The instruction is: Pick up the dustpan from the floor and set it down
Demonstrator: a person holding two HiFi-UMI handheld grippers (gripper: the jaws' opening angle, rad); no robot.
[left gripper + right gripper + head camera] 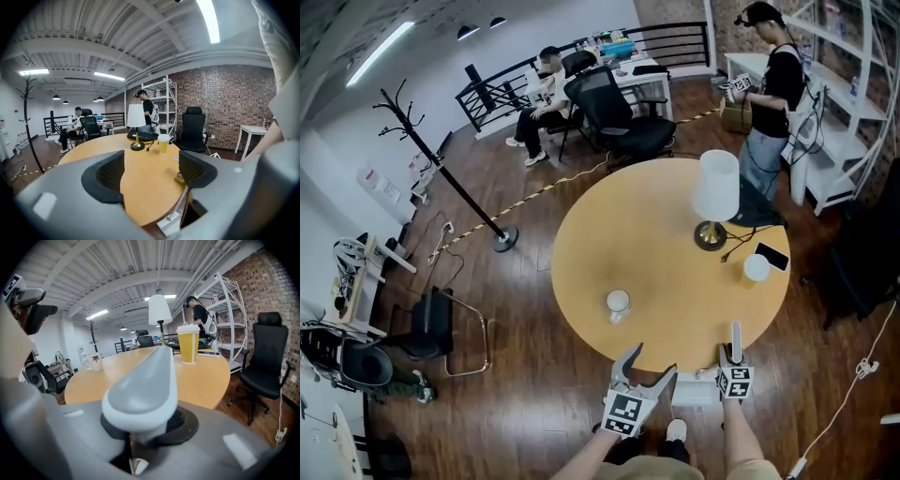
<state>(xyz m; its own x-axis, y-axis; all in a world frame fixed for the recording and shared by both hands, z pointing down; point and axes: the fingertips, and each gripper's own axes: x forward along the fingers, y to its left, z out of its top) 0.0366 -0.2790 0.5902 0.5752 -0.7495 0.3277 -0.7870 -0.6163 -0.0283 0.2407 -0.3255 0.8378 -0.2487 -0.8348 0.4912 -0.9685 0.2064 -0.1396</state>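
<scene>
Both forearms come in bare from the bottom edge of the head view, side by side, each reaching toward the near rim of the round counter [581, 253].

The left hand-held gripper [653, 361] points forward and slightly down. Its 2 grey jaws stand wide apart, with the dark ribbed pads [110, 172] facing each other. Only the counter top shows between them, so it holds nothing.

The right hand-held gripper [732, 362] sits just right of it, also angled slightly down. Its jaws are drawn narrow and clamped on the handle [145, 385] of the dustpan [694, 389]. The black pads press on the base of the stem.

The handle is smooth, matte, pale grey plastic. It is a long flattened teardrop, broad and rounded near the jaws and tapering to a slim tip. In the head view it stands up from the right gripper and overlaps the counter's rim.

The dustpan body is white, flat and boxy. It lies low under the counter's near edge, between the 2 grippers, over the dark plank floor [516, 394]. Whether it rests on the floor I cannot tell. One white corner of it also shows at the bottom of the left gripper view.

The counter is light, satin-finished wood. On it stand a lamp [715, 187] with a white shade and brass base, a white mug [618, 303], a cup [756, 267] and a phone [772, 256].
</scene>
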